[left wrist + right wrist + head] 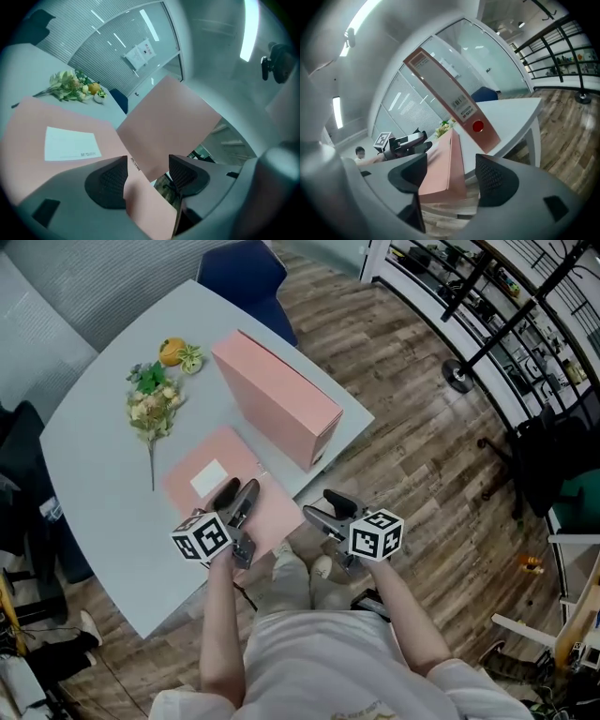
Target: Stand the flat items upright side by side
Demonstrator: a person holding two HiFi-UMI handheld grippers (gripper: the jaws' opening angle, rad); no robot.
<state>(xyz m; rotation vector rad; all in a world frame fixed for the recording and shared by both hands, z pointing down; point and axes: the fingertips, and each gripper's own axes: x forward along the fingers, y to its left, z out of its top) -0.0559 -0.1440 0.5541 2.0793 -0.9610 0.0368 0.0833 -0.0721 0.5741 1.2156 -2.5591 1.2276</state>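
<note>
One pink binder (281, 395) stands upright on the grey table (103, 474); its spine with a red dot (477, 126) faces the right gripper view. A second pink binder (211, 479) lies flat nearer to me, with a white label (70, 143) on its cover. My left gripper (236, 495) hovers over the flat binder's near corner, jaws open; pink cover shows between them (147, 171) without the pads pressing on it. My right gripper (322, 509) is off the table's near edge, open, and points at the flat binder's edge (443, 173).
A bunch of flowers (152, 404) and an orange fruit (172, 351) lie at the table's far left. A blue chair (242, 273) stands behind the table. Wooden floor (422, 456) and black railings (506, 306) are to the right.
</note>
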